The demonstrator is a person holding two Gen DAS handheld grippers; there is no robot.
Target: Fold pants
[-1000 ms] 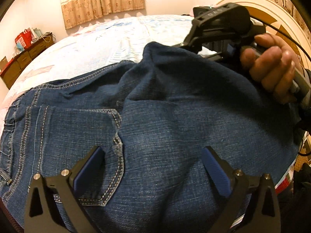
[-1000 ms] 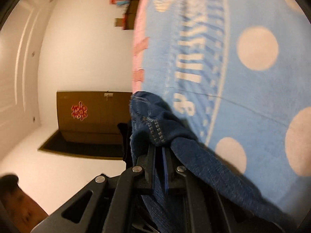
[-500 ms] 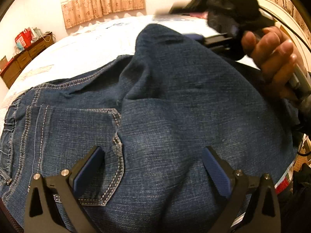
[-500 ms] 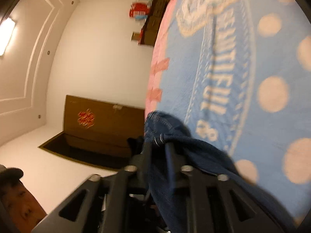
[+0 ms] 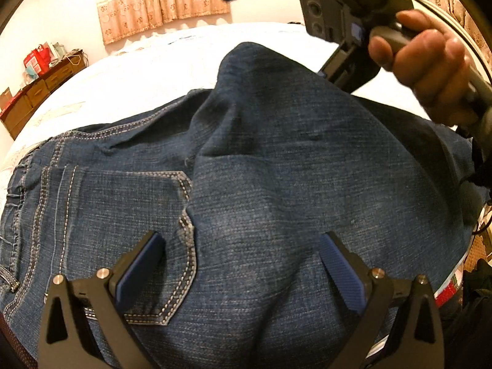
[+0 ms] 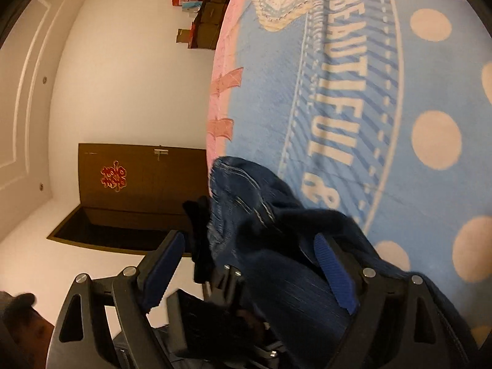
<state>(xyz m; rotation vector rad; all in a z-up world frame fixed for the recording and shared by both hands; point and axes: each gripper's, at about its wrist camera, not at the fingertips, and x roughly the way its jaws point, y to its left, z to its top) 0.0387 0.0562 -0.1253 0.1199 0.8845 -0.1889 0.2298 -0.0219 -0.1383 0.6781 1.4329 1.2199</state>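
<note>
Dark blue denim pants (image 5: 261,203) fill most of the left wrist frame, spread on a bed. Back pocket with pale contrast stitching sits lower left, waistband seams along the left edge. One leg is folded over the seat, rising to a bunched hump at upper centre. In the right wrist view a crumpled, blurred fold (image 6: 255,215) sits lower centre.

The pants (image 5: 261,203) lie on the bed (image 5: 147,70), folded leg over the pocket side. The left tool (image 5: 240,264) sits above them; the right tool (image 6: 246,264) is behind, at the fold's far end.
</note>
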